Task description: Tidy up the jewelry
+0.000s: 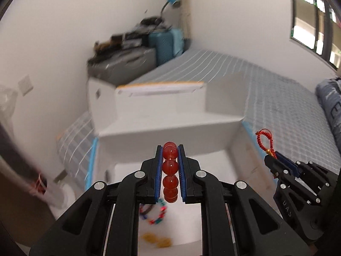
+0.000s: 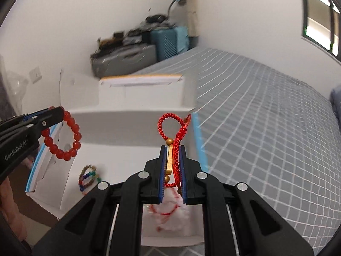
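The left gripper (image 1: 170,149) is closed tight on a red bead bracelet (image 1: 170,167), with 4 or so beads lined up between its blue pads; in the right wrist view the rest of that bracelet (image 2: 64,137) hangs as a ring below the left gripper (image 2: 56,112), in the air above the white box (image 2: 119,155). The right gripper (image 2: 172,149) is clamped on a red braided cord bracelet (image 2: 170,125) with a gold bar and small gold beads, its loop sticking up past the fingertips. Both are held over the open white box, which sits on a grey grid-patterned bedspread (image 2: 266,128). On the box floor lies a multicoloured bead bracelet (image 2: 88,178), well below both grippers. A blurred yellow item (image 1: 157,240) also lies there.
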Demonstrator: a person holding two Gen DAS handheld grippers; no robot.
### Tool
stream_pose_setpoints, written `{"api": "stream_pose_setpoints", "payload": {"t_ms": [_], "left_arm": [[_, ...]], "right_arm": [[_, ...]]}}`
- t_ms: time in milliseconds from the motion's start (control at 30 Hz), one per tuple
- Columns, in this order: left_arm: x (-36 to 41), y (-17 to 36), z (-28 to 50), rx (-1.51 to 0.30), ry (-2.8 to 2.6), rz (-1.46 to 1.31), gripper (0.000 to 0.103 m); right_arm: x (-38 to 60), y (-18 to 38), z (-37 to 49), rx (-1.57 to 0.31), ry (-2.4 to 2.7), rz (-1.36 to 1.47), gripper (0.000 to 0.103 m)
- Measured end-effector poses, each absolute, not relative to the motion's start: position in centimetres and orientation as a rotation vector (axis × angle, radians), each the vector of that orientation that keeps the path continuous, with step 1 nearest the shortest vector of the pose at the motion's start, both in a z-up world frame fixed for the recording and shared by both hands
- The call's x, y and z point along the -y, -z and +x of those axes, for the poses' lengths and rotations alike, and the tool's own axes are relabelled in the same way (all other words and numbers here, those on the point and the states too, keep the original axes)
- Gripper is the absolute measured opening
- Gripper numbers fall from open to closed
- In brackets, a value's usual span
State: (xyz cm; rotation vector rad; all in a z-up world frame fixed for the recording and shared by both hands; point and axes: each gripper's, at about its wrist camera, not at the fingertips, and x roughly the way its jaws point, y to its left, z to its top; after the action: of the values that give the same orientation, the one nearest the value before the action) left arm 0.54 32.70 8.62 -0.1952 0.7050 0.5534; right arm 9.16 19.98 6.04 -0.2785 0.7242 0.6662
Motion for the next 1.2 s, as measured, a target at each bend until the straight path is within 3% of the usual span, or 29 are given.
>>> {"api": "stream_pose_setpoints", "payload": {"t_ms": [467,867,900,967,1200], "left_arm": [[-38.3,0.9,0.4,-0.978,-0.586,-0.339,0.013],[-38.7,1.7,1.1,-1.031,-0.600,-0.331,0.015],[-38.8,1.5,1.0,-1.028,-0.605,-0.333,0.015],[-38.5,1.1,0.8,-1.021,-0.623,-0.311,0.019],[-36.1,-2.8,-1.8,-0.894,-0.654,-0.250,0.070]], "right_arm": [[-25.1,1.3,11.6,-1.030,-0.625,-0.372,0.011],[-24.9,1.6,12.0,-1.069,-0.628,-0.408,0.015],[-24.6,1.5,11.9,-1.070,-0.631,-0.404,0.018],[-24.3,1.1,11.8,-1.058,-0.637,-0.381,0.041],[-22.4,-2.2,9.8,-0.924,-0.646,-0.333,0.077]]}}
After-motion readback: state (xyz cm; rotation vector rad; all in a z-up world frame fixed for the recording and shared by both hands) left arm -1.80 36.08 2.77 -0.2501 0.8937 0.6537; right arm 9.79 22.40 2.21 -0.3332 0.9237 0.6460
